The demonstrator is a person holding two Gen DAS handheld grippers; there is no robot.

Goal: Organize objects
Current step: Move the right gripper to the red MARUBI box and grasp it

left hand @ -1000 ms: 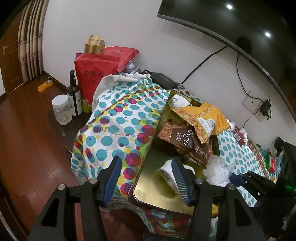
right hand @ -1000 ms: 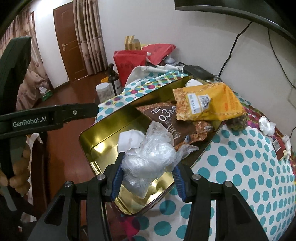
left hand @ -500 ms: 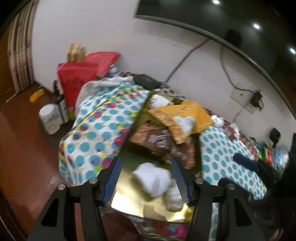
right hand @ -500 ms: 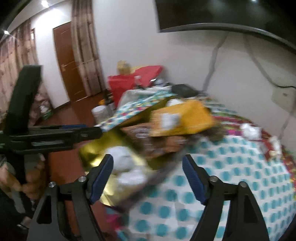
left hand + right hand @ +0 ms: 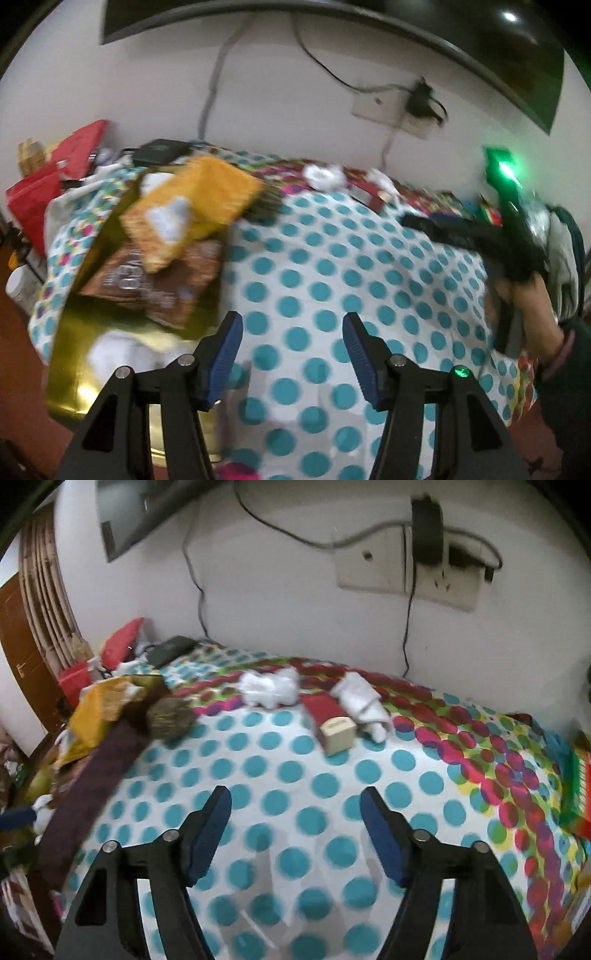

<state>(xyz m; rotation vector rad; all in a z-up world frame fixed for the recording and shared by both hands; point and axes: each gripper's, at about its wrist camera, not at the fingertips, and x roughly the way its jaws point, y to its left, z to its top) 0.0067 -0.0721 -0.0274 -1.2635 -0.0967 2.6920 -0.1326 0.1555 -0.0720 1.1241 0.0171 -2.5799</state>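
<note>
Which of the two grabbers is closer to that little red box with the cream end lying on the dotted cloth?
Right. The right gripper points at the little red box just beyond its open fingers; the left gripper sits back near the gold tray, farther off.

Counts:
- Grippers: two, left gripper point(image 5: 291, 354), right gripper point(image 5: 295, 829).
- Gold tray point(image 5: 70, 354): one, left of left wrist frame.
- Snack bags in tray: two, orange bag point(image 5: 195, 206), brown bag point(image 5: 155, 280).
- White crumpled wads on cloth, upper centre of right wrist frame: two, wad point(image 5: 267, 686), second wad point(image 5: 364, 701).
- Red box point(image 5: 330, 722): one, between wads.
- Wall socket plate point(image 5: 406, 563): one, upper right.
- Polka-dot cloth point(image 5: 295, 775): one.
</note>
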